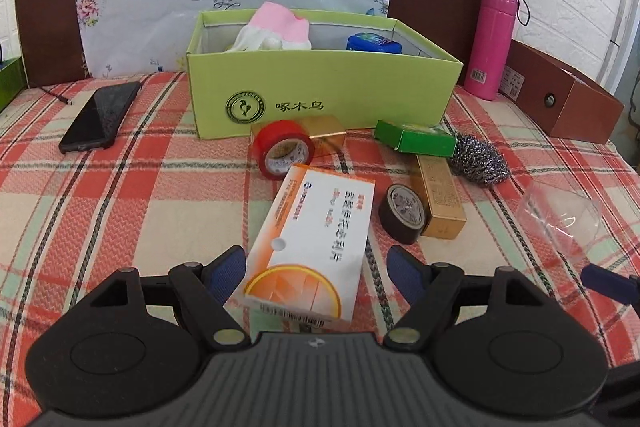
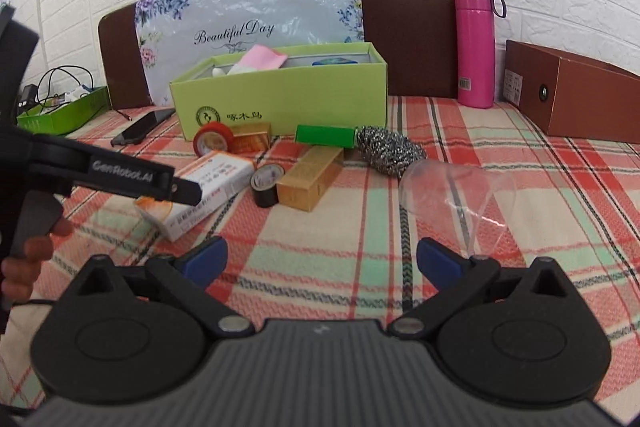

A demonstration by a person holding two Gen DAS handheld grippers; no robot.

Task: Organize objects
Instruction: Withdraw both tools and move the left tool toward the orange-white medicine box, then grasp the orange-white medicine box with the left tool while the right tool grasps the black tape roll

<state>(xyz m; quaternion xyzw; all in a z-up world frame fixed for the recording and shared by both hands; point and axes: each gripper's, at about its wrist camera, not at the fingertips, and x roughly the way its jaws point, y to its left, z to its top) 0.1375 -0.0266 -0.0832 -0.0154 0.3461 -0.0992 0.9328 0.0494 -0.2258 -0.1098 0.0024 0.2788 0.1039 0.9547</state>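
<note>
Medicine box (image 1: 312, 247), white and orange, lies flat on the plaid cloth (image 1: 120, 207) nearest to us, its near end between the spread fingers of our left gripper (image 1: 316, 269). The jaws stand wide and we see no pad touching it, so we judge this a line-up for a grasp. Our right gripper (image 2: 320, 259) is likewise wide and holds nothing, low over bare cloth. Just right of the medicine box sit the black tape roll (image 1: 402, 213) and a gold carton (image 1: 440, 199); a clear plastic cup (image 2: 456, 199) lies on its side well to the right. Behind the medicine box come the red tape roll (image 1: 284, 149), a green packet (image 1: 416, 139) and a steel scourer (image 1: 478, 159). Farthest, behind all these, the open green box (image 1: 320, 95) already holds a pink-and-white cloth (image 1: 276, 29) and a blue-lidded jar (image 1: 374, 43), so we take it as the place for the rest. Only the right view shows our left gripper from outside, reaching over the medicine box; only the left shows the box's printed face.
</note>
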